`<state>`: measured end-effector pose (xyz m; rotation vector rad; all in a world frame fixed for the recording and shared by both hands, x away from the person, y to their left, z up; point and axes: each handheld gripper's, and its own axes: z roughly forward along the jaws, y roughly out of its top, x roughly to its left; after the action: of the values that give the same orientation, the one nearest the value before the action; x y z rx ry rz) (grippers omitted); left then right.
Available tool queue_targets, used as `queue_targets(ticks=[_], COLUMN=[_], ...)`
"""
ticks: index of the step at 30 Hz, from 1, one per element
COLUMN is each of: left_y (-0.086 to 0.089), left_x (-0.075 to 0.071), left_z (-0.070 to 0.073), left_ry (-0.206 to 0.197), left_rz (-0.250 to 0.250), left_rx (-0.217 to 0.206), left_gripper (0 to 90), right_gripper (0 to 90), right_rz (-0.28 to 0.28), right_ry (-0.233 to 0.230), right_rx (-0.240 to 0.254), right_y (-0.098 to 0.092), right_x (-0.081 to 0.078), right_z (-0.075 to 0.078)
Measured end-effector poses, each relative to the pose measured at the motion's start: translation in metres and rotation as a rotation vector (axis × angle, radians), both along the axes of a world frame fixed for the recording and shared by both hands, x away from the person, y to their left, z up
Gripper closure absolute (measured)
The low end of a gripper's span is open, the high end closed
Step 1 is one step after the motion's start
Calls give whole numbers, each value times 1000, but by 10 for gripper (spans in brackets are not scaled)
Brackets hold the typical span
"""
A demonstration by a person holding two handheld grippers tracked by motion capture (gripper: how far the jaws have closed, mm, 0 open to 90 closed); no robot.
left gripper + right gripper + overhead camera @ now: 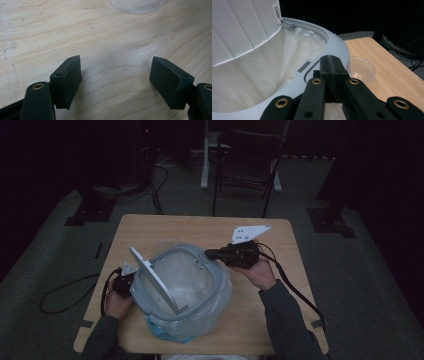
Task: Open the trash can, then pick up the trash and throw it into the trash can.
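At the table's (280, 320) left edge the left gripper (121, 283) sits low by the bin's left side, just behind the raised lid (152, 279); in the left gripper view its jaws stand wide apart w/ nothing between them, bare wood below and a bit of a clear plastic cup (137, 5) at the top. Mid-table, toward the front edge, is the grey bin (187, 287), lined w/ a thin clear bag (192, 280) that spills over the outside and bunches at the front. The lid is hinged on the left side and stands up nearly on edge, so the mouth is open. The bin's rim (337, 47) is a rounded rectangle, long axis running roughly front-to-back on the table, tilted a little. On the right, the right gripper (209, 254) comes in level from the right side, tips at the rim's far right stretch near the latch notch (305, 67); jaws pressed together, apparently holding nothing, though whether a fold of bag is pinched can't be told. Judgement: the rim lies directly left of and touching or just under those tips, so the right hand (260, 272) is the nearer one for any work on rim or liner; the left would need to come round the lid.
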<state>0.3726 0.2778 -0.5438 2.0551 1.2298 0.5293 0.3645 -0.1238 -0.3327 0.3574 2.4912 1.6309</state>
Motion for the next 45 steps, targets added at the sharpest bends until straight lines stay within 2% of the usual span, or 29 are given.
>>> queue_targets(ticks=[3,6,9,13,17,19,23,31,37,45], left_y=[0,0,1,0,0,0,0,9,15,26], left_x=[0,0,0,0,0,0,0,-1,0,8], left_z=[0,0,0,0,0,0,0,3,16,34], left_ry=[0,1,2,2,2,1,1,7,-22,-63], left_rz=[0,1,0,2,2,3,3,13,14,35], left_rx=[1,-3,-5,-3,2,3,5,-57,-113,-169], left_gripper=[263,263,263,263,263,263,263,350,355,356], right_gripper=[784,727,694,649,623,612,600,589,573,562], right_rz=[-37,-56,-97,-163,-210,-249,-291,-353,-379,-397], right_ry=[-17,-22,-27,1,2,-10,-6,22,7,12], right_rx=[-12,4,30,79,81,66,58,25,-38,-53], right_y=[-1,-4,-11,-28,-41,-48,-58,-70,-69,-72], right_x=[0,1,3,9,11,10,12,21,24,26], right_z=[0,-2,-4,-10,-16,-20,-29,-46,-55,-61])
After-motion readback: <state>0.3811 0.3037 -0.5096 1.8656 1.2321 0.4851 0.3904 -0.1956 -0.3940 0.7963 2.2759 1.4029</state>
